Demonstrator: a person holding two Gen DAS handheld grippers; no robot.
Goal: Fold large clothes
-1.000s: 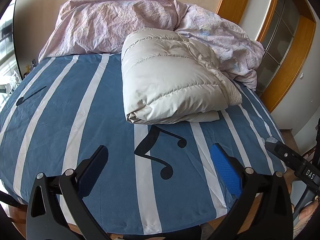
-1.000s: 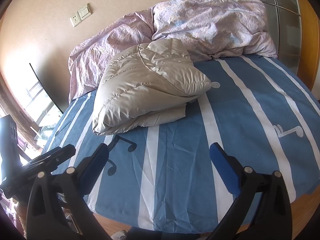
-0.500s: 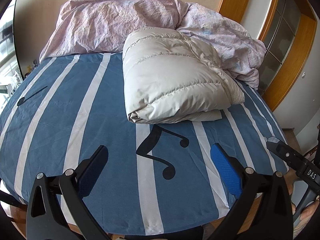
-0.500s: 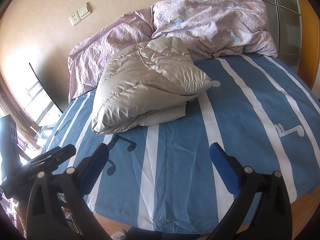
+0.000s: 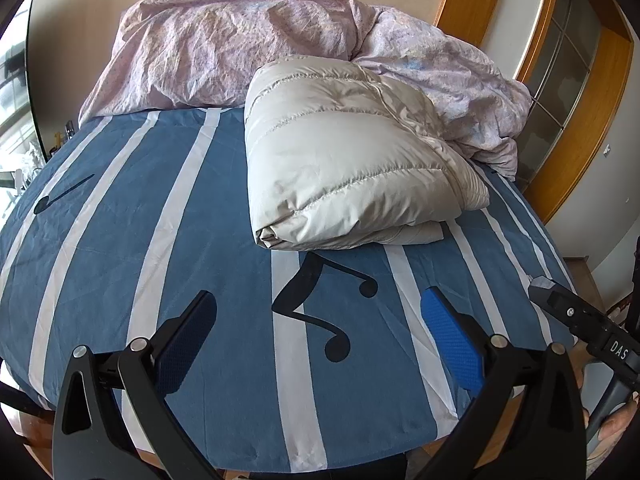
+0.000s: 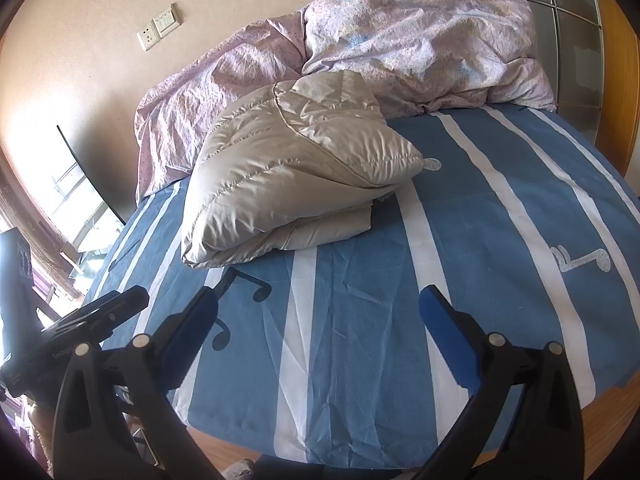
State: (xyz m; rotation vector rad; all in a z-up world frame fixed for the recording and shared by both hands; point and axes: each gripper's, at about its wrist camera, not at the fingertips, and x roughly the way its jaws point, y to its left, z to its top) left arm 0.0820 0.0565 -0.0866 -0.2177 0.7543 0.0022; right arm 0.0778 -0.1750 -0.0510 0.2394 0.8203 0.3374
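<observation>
A beige quilted down jacket (image 5: pixel 344 172) lies folded into a thick bundle on the bed, towards the headboard; it also shows in the right wrist view (image 6: pixel 296 168). My left gripper (image 5: pixel 318 320) is open and empty, held over the foot of the bed, well short of the jacket. My right gripper (image 6: pixel 318 320) is open and empty too, also near the foot edge, to the right of the jacket. Each gripper's body shows at the edge of the other's view.
The bed has a blue sheet with white stripes and black music notes (image 5: pixel 180 240). A crumpled pink duvet (image 5: pixel 240 40) is piled along the headboard behind the jacket. A wooden wardrobe (image 5: pixel 580 100) stands on the right, a window on the left.
Both grippers have shifted only slightly; the jacket sits a little lower and further right in the left wrist view. The jacket itself has not moved.
</observation>
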